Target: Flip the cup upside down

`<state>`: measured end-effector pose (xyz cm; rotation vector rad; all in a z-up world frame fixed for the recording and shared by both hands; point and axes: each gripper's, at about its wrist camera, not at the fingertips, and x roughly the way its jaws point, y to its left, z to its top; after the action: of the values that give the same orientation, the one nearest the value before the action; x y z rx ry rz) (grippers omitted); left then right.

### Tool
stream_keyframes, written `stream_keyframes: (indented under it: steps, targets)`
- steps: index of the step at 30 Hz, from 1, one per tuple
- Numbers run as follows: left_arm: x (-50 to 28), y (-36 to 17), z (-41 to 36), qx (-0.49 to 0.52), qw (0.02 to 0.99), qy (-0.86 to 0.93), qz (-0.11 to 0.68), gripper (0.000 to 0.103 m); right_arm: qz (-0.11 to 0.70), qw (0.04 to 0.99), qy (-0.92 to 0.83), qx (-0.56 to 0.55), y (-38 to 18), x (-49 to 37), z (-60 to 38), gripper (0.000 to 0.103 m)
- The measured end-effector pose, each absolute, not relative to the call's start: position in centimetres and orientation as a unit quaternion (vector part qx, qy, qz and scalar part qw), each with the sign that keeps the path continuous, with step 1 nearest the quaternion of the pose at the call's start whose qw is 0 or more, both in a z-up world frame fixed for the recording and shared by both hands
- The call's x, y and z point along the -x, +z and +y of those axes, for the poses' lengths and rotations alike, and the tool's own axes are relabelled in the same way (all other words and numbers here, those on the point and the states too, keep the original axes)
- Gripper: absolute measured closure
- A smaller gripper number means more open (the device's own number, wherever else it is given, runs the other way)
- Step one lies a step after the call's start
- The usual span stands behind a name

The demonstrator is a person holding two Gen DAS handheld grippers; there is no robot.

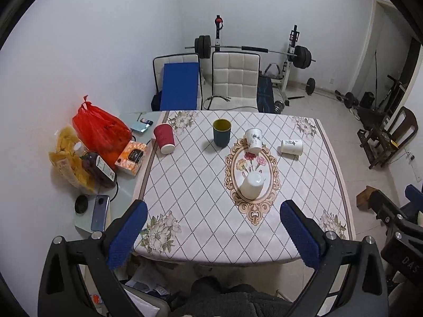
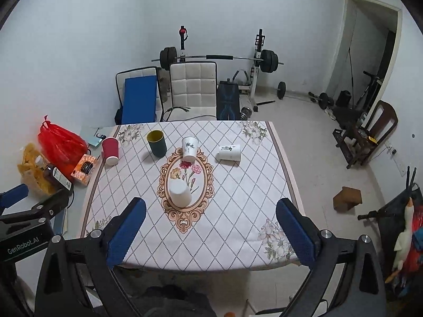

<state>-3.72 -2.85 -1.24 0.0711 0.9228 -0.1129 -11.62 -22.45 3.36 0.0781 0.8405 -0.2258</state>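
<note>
Several cups stand on the patterned tablecloth. A dark green cup stands upright with its mouth up. A red paper cup, a white printed cup and a plain white cup stand mouth down. Another white cup lies on its side. My left gripper and right gripper are both open and empty above the table's near edge.
A side table to the left holds a red bag, a yellow bag, a bottle, an orange box and a phone. White chairs and a barbell rack stand behind. A wooden chair stands right.
</note>
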Motion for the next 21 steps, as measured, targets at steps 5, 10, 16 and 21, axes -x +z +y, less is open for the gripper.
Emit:
stream_keyframes:
  steps: [5,10,16,21]
  targets:
    - [4.17,-0.88,-2.95,-0.034,0.895,-0.054,0.441,0.0,0.408,0.905,-0.108,-0.044,3.19,11.38,-22.81,0.002]
    - [4.61,-0.69,-3.12,-0.037,0.897,-0.05,0.438,0.0,0.408,0.906,-0.106,-0.041,3.32,11.17,-22.82,0.002]
    - [4.72,-0.6,-3.17,-0.038,0.897,-0.049,0.438,0.0,0.409,0.906,-0.105,-0.04,3.33,10.95,-22.96,0.002]
    - [4.66,-0.6,-3.2,-0.036,0.897,-0.046,0.437,0.0,0.409,0.906,-0.102,-0.042,3.45,10.88,-23.12,0.002]
